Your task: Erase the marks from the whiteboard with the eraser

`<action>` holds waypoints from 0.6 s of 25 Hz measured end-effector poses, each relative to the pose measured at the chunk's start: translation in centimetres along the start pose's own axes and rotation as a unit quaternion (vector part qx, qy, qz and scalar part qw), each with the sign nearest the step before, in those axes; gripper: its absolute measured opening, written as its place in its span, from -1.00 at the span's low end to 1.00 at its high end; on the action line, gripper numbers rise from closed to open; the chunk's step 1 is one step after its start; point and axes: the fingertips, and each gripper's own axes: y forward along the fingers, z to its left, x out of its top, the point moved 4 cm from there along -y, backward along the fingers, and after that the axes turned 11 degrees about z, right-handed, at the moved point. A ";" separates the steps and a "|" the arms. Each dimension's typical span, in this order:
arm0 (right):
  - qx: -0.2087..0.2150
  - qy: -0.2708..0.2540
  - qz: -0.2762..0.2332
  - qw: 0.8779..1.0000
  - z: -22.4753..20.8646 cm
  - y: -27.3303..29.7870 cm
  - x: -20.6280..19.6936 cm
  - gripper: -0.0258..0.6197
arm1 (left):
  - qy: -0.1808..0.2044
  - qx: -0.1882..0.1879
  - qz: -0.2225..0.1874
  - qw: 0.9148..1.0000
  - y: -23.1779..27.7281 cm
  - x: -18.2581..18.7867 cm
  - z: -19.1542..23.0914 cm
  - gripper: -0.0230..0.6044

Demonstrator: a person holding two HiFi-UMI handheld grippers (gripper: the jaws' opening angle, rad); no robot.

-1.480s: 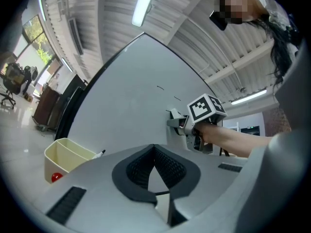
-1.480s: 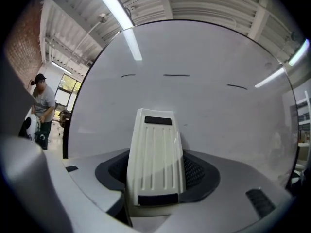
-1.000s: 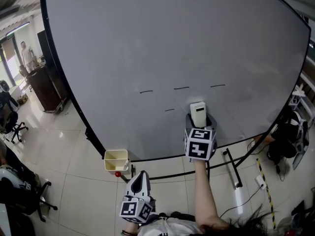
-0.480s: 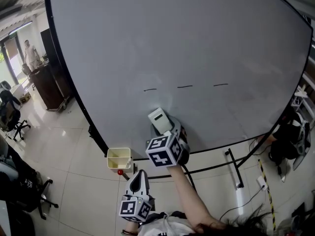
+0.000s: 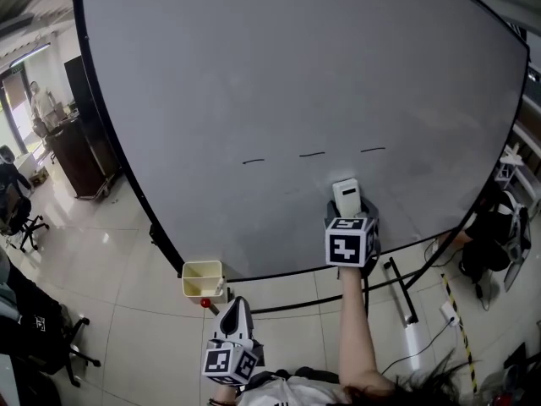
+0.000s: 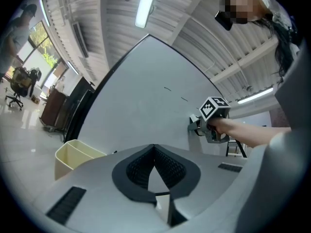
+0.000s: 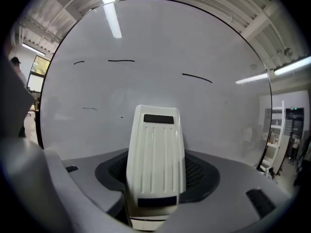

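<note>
While right gripper (image 5: 347, 216) clamps eraser (image 5: 345, 194), near whiteboard (image 5: 296, 74) bottom edge, marks (image 5: 312, 153) above.

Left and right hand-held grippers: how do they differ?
The right hand-held gripper is shut on the white eraser; the left hand-held gripper is shut on nothing. The right one is raised at the whiteboard, below the three dashes; the left one hangs low, away from it. Both carry marker cubes.

eraser (image 7: 154, 154) underside: hidden (turned away) | whiteboard (image 5: 296, 74) top: cut off | distant person (image 5: 40, 100): too small
</note>
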 end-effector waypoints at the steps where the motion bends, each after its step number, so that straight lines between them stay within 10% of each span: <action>1: -0.013 -0.012 0.002 1.000 0.2 -0.2 0.2 -0.08 | 0.001 -0.004 0.001 1.000 0.2 0.0 -0.2 -0.96; 15: 0.026 -0.170 0.008 0.985 12.5 -1.3 1.8 -0.08 | -0.014 -0.003 -0.006 1.000 -1.0 -0.3 -0.2 -0.96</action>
